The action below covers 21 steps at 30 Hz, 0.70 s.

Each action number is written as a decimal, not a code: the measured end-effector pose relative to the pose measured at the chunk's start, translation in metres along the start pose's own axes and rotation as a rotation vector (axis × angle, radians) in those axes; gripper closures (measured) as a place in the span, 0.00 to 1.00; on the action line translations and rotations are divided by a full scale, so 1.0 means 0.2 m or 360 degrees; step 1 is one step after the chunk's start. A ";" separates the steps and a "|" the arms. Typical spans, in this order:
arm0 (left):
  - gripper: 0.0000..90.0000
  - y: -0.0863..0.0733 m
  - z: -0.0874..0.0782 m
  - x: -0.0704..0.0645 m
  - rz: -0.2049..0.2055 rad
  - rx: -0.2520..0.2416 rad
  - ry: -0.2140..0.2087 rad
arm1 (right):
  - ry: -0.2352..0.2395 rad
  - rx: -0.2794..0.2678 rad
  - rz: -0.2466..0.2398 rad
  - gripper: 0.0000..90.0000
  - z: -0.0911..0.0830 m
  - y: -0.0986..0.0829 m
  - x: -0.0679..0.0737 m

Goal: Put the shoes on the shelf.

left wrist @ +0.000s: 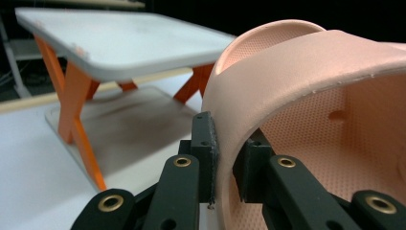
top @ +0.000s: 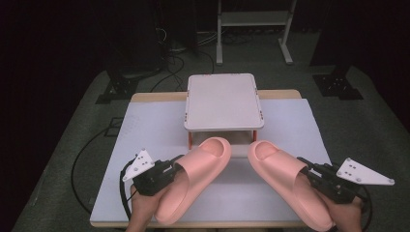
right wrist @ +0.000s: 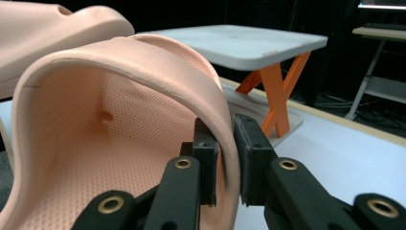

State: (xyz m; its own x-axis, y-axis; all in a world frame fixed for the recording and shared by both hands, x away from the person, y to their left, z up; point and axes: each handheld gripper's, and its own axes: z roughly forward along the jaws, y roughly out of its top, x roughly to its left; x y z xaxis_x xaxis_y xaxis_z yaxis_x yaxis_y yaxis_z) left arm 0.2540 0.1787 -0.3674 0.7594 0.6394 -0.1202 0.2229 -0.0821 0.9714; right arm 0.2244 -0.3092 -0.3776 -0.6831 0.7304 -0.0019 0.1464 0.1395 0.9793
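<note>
Two pink slide sandals lie on the white table, toes toward the small rack. The left sandal (top: pixel 193 176) has my left gripper (top: pixel 169 171) shut on the outer edge of its strap (left wrist: pixel 268 91); one black pad sits outside the strap and one inside. The right sandal (top: pixel 287 179) is held the same way by my right gripper (top: pixel 314 176), whose pads clamp the strap's rim (right wrist: pixel 210 100). In the right gripper view the other sandal (right wrist: pixel 52 24) shows at the upper left.
A white two-tier rack (top: pixel 223 100) with orange crossed legs (left wrist: pixel 72 100) stands at the table's far middle, its lower shelf (left wrist: pixel 124 124) bare. A white sheet (top: pixel 145 130) covers the table. Cables and a metal stand lie on the dark floor behind.
</note>
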 end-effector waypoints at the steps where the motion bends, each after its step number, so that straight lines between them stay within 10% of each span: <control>1: 0.89 0.02 0.00 0.00 0.0011 -0.0011 -0.0005 | 0.0000 -0.0010 -0.0002 0.88 0.00 0.01 0.00; 21: 0.89 0.26 0.11 0.12 -0.0004 -0.0004 -0.0040 | -0.0033 -0.0048 0.0046 0.88 0.09 0.24 -0.08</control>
State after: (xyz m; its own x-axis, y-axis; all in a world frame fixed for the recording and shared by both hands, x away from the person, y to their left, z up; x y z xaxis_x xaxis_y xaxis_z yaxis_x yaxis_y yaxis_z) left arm 0.2967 0.1738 -0.3244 0.7740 0.6201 -0.1279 0.2233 -0.0783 0.9716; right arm 0.2549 -0.3013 -0.3343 -0.6640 0.7474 0.0228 0.1443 0.0982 0.9846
